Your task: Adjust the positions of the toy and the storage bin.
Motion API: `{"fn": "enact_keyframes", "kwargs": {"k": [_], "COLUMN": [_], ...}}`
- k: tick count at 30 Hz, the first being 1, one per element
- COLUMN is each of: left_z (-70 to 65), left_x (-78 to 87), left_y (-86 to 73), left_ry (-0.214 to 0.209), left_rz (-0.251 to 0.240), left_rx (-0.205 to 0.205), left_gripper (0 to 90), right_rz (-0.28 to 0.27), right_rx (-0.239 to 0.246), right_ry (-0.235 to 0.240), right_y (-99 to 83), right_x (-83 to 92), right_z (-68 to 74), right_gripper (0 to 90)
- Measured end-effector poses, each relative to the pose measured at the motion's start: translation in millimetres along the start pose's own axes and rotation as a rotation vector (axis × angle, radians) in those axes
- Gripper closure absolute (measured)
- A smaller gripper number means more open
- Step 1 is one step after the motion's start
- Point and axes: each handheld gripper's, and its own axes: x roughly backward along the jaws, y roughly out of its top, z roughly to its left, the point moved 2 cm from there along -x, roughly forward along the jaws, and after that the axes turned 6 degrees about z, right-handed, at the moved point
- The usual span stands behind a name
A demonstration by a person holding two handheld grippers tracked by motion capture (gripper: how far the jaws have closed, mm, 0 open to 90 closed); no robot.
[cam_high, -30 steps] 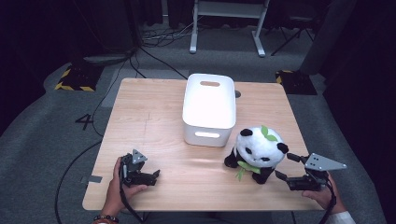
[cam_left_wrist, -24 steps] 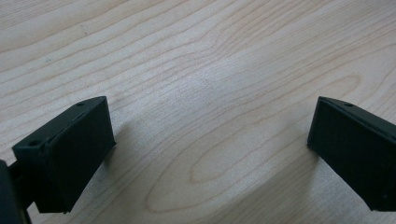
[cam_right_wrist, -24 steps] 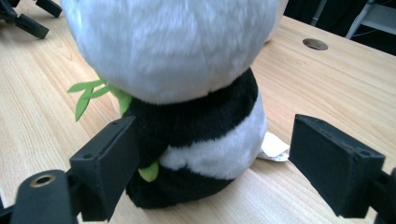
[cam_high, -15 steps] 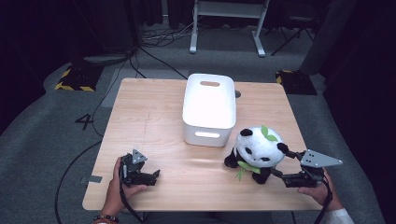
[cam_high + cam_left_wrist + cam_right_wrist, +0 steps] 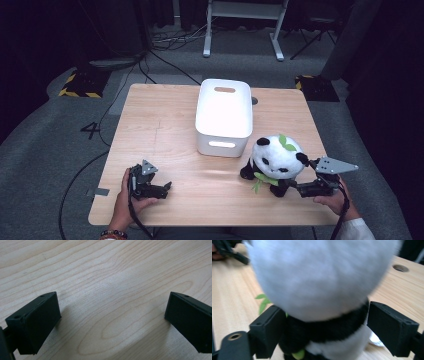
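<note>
Right gripper (image 5: 292, 188): lower right of high view, jaws wide, straddling plush panda (image 5: 274, 161) at its black neck band, pads at the fur, no squeeze visible | left gripper (image 5: 167, 187): lower left, jaws wide apart over bare table (image 5: 165, 125), holding nothing | white bin (image 5: 223, 116): centre, just up-left of panda.

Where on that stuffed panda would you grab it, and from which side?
Probably the black band below the head of the panda, approached level from its back on the right edge of the table. It sits upright, and that waist is narrower than the round head. The right gripper already has its open jaws on either side of it.
</note>
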Motion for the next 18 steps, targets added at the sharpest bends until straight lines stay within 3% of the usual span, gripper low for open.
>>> {"fn": "enact_keyframes", "kwargs": {"k": [9,14,18], "left_z": [0.0,-0.3,-0.4], "left_x": [0.0,-0.1,-0.2], "left_y": [0.0,0.3,0.3], "left_ry": [0.001,0.001,0.001], "left_rz": [0.0,0.001,0.001], "left_rx": [0.0,0.002,0.002], "left_gripper": [0.2,0.2,0.2], "right_rz": [0.008,-0.005,-0.006], "right_rx": [0.012,0.005,0.027], "right_ry": [-0.037,-0.062,-0.086], "right_y": [4.9,5.1,4.6], "right_x": [-10.8,-13.2,-13.0], "right_z": [3.7,3.8,4.1], "right_gripper": [15.7,20.8,28.7]}}
